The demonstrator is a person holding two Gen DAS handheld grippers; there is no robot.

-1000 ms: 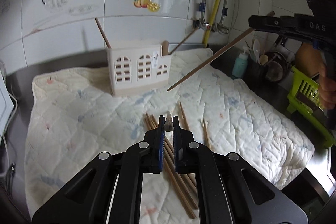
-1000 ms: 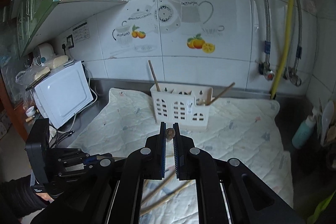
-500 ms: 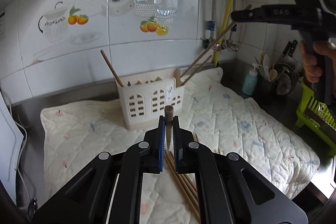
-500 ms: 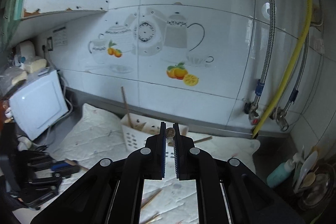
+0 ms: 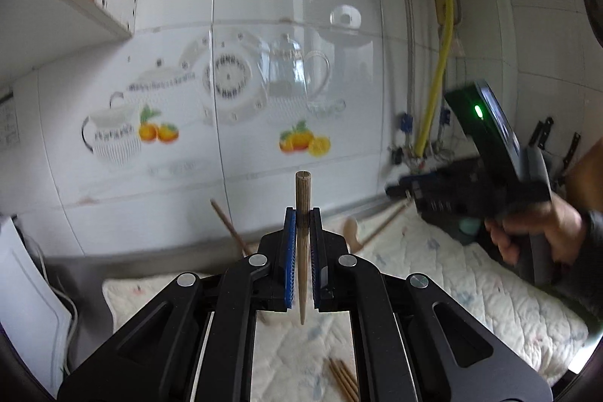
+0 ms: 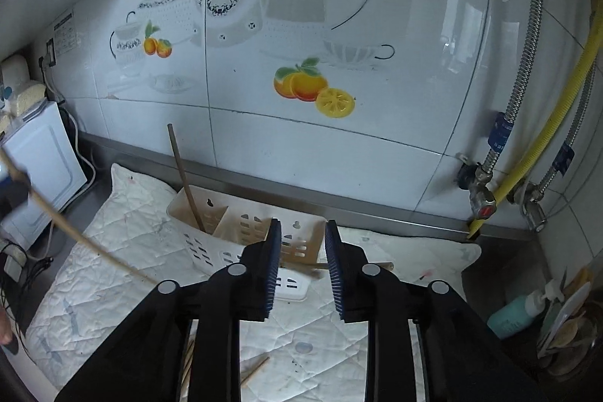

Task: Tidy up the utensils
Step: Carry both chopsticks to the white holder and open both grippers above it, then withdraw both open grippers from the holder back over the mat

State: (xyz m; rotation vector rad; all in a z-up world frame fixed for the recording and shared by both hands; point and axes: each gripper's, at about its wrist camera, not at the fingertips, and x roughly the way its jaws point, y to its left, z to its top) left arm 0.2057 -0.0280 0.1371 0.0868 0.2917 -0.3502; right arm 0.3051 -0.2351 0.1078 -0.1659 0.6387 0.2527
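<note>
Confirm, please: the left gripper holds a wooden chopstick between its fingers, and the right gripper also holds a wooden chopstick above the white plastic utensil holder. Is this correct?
Not entirely. The left gripper does clamp a wooden chopstick. The right gripper holds nothing: the right wrist view shows its jaws, which have just been opening, apart and empty above the white plastic utensil holder.

You have soft, even daylight in both views, with no hard shadows on the quilted mat [image 6: 124, 221]. The glossy wall tiles [image 5: 264, 25] throw back a pale window glare. Your left view is smeared by motion: the other gripper [image 5: 486, 176] at its right is blurred. Both pictures bend strongly and darken at the corners.
</note>
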